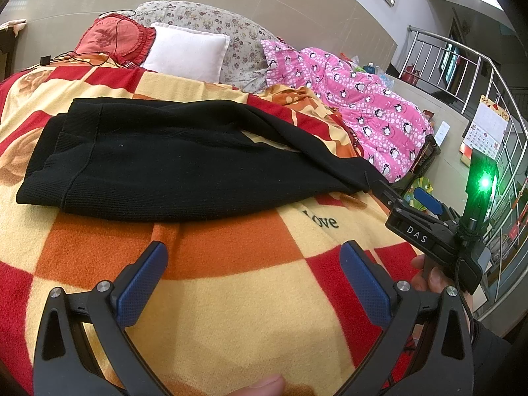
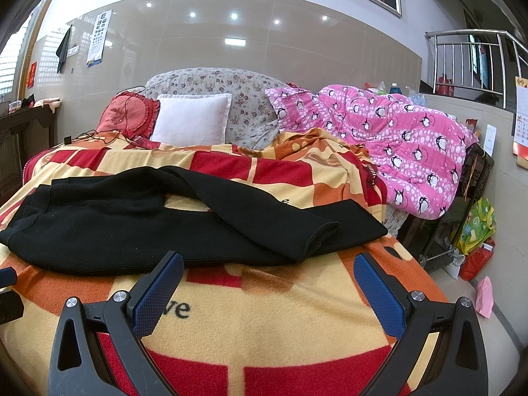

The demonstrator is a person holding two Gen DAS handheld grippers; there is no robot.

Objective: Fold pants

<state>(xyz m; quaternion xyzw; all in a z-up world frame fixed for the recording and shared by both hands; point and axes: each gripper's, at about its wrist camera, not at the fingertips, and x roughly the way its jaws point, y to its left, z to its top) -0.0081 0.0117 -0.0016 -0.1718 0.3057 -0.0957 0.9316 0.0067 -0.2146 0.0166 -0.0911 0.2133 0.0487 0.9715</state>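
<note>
Both grippers are down low over the checkered blanket (image 2: 264,330). The left gripper (image 1: 254,274) has its blue pads spread wide with nothing between them, and the right gripper (image 2: 267,283) is gaping open the same way, empty too. Just past the fingertips, mid-frame, the black pants (image 1: 158,168) lie across the blanket, legs trailing right. Further back there's a white pillow (image 2: 193,118) and a pink penguin quilt (image 2: 406,138) in the upper right.
</note>
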